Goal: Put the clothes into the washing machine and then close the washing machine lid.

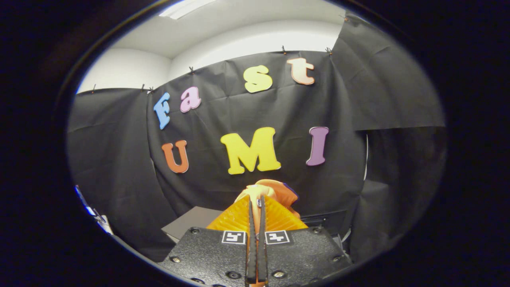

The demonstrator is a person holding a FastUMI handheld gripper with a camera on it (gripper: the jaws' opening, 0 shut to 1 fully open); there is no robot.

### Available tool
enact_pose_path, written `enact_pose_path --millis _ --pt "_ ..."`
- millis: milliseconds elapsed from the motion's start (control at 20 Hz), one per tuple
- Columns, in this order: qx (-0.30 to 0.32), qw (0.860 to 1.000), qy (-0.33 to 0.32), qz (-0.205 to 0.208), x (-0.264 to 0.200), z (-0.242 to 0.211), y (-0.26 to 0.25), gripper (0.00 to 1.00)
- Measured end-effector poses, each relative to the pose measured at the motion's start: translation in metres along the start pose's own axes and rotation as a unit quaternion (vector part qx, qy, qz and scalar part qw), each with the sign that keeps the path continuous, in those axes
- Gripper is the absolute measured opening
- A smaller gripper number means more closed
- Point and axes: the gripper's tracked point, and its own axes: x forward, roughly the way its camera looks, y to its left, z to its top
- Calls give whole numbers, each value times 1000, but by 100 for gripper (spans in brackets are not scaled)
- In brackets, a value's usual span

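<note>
Cloth [275, 191] between (closed) jaws

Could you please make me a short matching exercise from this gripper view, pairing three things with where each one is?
Things:
1. Orange cloth
2. Grey flat surface
3. Black cloth wall

Places:
A. Low down, left of the tongs
B. Far behind everything, hanging as a backdrop
C. Pinched between the fingers of the tongs, bunching up just past their tips

Pairs: 1-C, 2-A, 3-B

The tongs look closed on the orange cloth, with both fingers nearly together and fabric showing between them.
</note>
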Motion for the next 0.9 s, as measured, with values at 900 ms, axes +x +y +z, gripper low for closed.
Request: enact_pose_path --millis 900 --pt "19 995 85 -58 130 -146 -138 5"
